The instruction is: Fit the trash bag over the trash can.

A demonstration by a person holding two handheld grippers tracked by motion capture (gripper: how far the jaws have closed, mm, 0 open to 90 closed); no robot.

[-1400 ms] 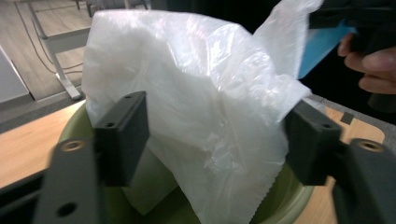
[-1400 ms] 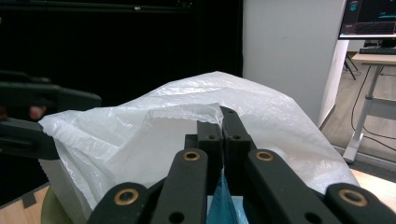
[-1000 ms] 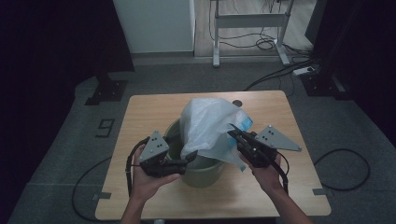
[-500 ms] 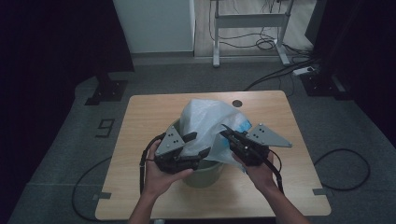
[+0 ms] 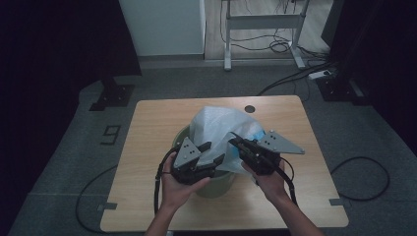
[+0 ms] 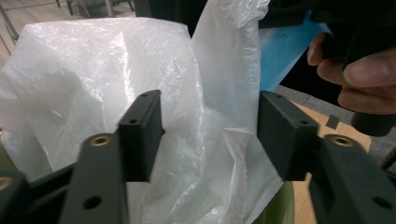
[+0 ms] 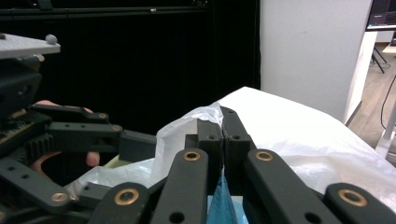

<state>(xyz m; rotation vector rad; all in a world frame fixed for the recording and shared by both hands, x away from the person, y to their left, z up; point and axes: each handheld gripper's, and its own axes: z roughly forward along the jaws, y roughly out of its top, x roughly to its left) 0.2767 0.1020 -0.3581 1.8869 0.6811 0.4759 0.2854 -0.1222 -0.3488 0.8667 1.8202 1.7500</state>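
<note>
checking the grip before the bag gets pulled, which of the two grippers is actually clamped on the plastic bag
The right gripper: its jaws are pressed shut on the plastic bag. The left gripper has just been closing, with plastic between its jaws but not yet pinched.

My two handheld grippers are matte black throughout: the left gripper and the right gripper each carry a grey three-cornered plate on top, studded with small fasteners. My jaws are flat rectangular black pads on linkage arms pinned with brass-coloured bushings and dotted with small round holes. A black cable loops from my left gripper, another trails from the right. My forearms are bare, with no sleeves at the wrists.
</note>
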